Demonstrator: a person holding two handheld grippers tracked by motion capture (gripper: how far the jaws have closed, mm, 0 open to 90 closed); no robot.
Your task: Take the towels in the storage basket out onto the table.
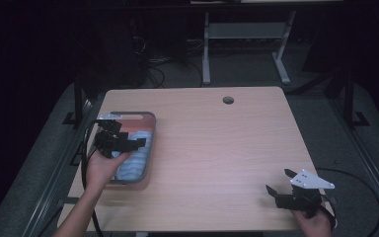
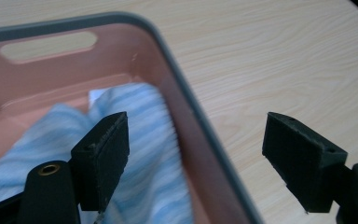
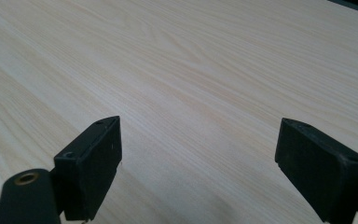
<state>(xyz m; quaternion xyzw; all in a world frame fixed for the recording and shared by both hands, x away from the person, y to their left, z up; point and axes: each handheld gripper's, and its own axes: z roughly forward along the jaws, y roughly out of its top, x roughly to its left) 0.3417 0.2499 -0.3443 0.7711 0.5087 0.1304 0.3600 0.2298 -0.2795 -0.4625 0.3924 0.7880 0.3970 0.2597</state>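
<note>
A pale wood tabletop (image 1: pixel 217 148) carries a pink bin (image 1: pixel 150 148) with a grey rim, set against its left edge, about midway between the near and far edges. The bin has a slot handle cut into its far wall. Inside it lies a blue-and-white striped cloth (image 1: pixel 135 160), crumpled on the bin's floor.

The left claw (image 1: pixel 140 143) is held in the person's left hand (image 1: pixel 103 168) above the bin, pointing toward the tabletop's right edge. Its jaws are released, spread wide. In the left gripper view the bin's right wall (image 2: pixel 205 140) runs between the two jaws: one jaw hangs over the cloth (image 2: pixel 149 154) inside the bin, the other over bare wood outside it. Neither jaw touches the cloth or the rim as far as can be seen.

The right claw (image 1: pixel 279 180) sits near the tabletop's near right corner, held in the right hand (image 1: pixel 316 222) at the near edge, with a grey three-cornered plate (image 1: pixel 313 180) on top. Its jaws are also released and wide apart, with nothing between them; the right gripper view looks across bare wood grain (image 3: pixel 191 93).

A round cable hole (image 1: pixel 228 100) is cut near the far edge, right of centre. The two claws are well apart, at opposite sides of the tabletop.
</note>
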